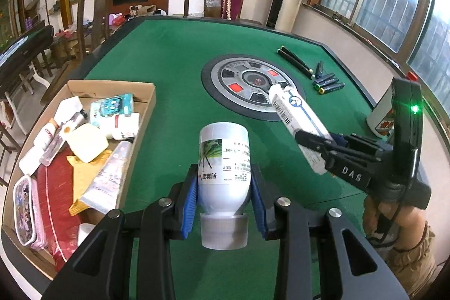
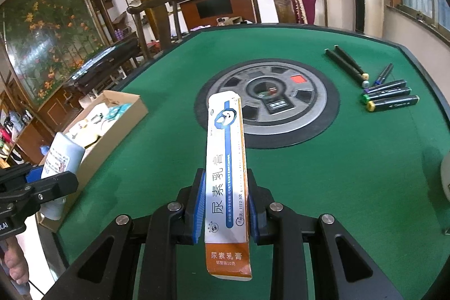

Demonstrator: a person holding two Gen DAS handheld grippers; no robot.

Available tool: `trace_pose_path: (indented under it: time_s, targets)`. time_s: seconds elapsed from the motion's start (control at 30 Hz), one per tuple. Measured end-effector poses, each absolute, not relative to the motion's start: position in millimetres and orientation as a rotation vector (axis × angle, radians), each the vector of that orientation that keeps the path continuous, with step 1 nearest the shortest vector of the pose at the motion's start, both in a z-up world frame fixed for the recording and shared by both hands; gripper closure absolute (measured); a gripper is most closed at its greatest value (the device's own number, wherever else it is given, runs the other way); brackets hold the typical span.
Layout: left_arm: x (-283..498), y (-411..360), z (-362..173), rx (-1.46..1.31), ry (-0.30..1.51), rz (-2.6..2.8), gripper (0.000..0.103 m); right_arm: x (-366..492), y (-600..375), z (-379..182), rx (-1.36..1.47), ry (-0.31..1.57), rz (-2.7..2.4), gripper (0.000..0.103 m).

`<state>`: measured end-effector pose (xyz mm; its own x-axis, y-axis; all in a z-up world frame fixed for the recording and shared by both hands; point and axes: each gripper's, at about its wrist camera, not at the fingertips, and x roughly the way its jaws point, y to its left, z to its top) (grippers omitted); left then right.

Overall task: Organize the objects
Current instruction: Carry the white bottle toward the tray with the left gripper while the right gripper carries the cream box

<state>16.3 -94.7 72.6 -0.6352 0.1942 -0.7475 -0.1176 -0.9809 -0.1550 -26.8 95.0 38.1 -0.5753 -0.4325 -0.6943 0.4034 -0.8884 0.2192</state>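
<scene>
My left gripper (image 1: 223, 187) is shut on a white plastic bottle (image 1: 223, 156) with a printed label, its cap toward the camera, held above the green table. The bottle also shows in the right wrist view (image 2: 60, 159). My right gripper (image 2: 225, 201) is shut on a long white, blue and orange ointment box (image 2: 226, 159), held above the table. The box (image 1: 298, 117) and the right gripper (image 1: 323, 148) show at the right of the left wrist view. A cardboard box (image 1: 146, 114) of toiletries sits at the table's left.
The green felt table (image 1: 174, 52) has a round metal hub (image 1: 253, 83) in its middle. Several markers (image 2: 391, 94) and two black pens (image 2: 346, 61) lie at the far right. A white container (image 1: 379, 117) stands at the right edge. Wooden chairs stand behind.
</scene>
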Motion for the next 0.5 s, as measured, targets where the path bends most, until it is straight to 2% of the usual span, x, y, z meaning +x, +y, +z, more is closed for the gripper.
trace_pose_path:
  time_s: [0.5]
  targets:
    - [44.3,-150.4,84.5,-1.243,-0.205,2.794,0.070,-15.3,60.7,30.7,1.079,0.013,-2.375,0.076]
